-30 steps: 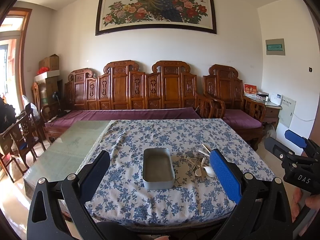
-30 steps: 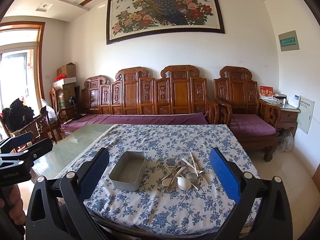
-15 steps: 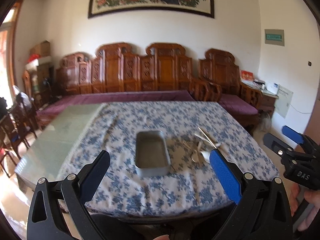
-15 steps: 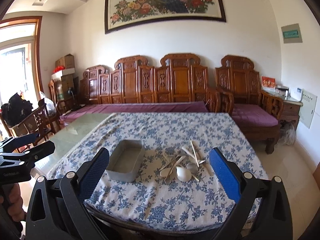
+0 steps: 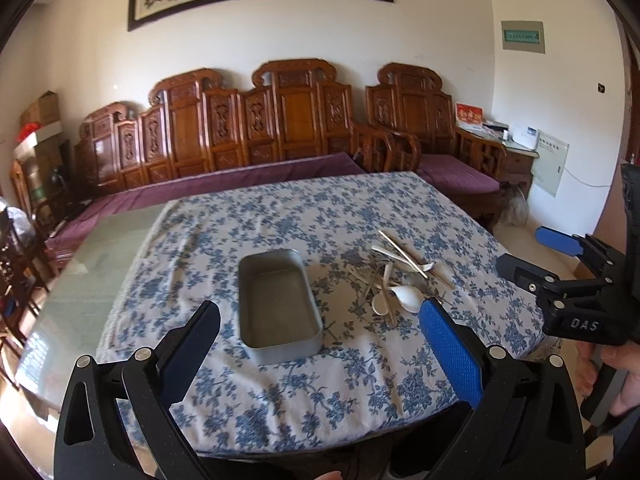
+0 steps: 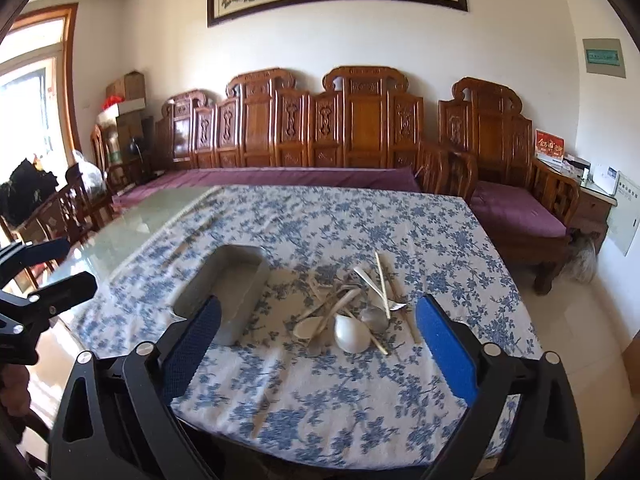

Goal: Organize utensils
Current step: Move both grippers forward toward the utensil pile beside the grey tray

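Note:
A grey metal tin [image 5: 279,305] [image 6: 230,293] lies empty on the blue-flowered tablecloth [image 5: 304,216]. To its right is a heap of utensils [image 5: 394,280] [image 6: 352,308]: white spoons, metal spoons, a fork and chopsticks. My left gripper [image 5: 318,328] hangs open above the near table edge, in front of the tin. My right gripper [image 6: 316,322] is open too, short of the heap, and it shows at the right edge of the left wrist view [image 5: 532,256]. Nothing is between either pair of fingers.
A bare glass tabletop [image 5: 88,264] lies left of the cloth. A carved wooden bench with purple cushions [image 5: 248,168] runs behind the table, an armchair [image 6: 508,184] at the right. Dark chairs [image 6: 72,208] stand at the left. A person's hand [image 5: 616,372] holds the right gripper's handle.
Both grippers have moved forward and tilted down toward the table, so the tin and the utensil heap look larger and closer. Both stay open and empty.

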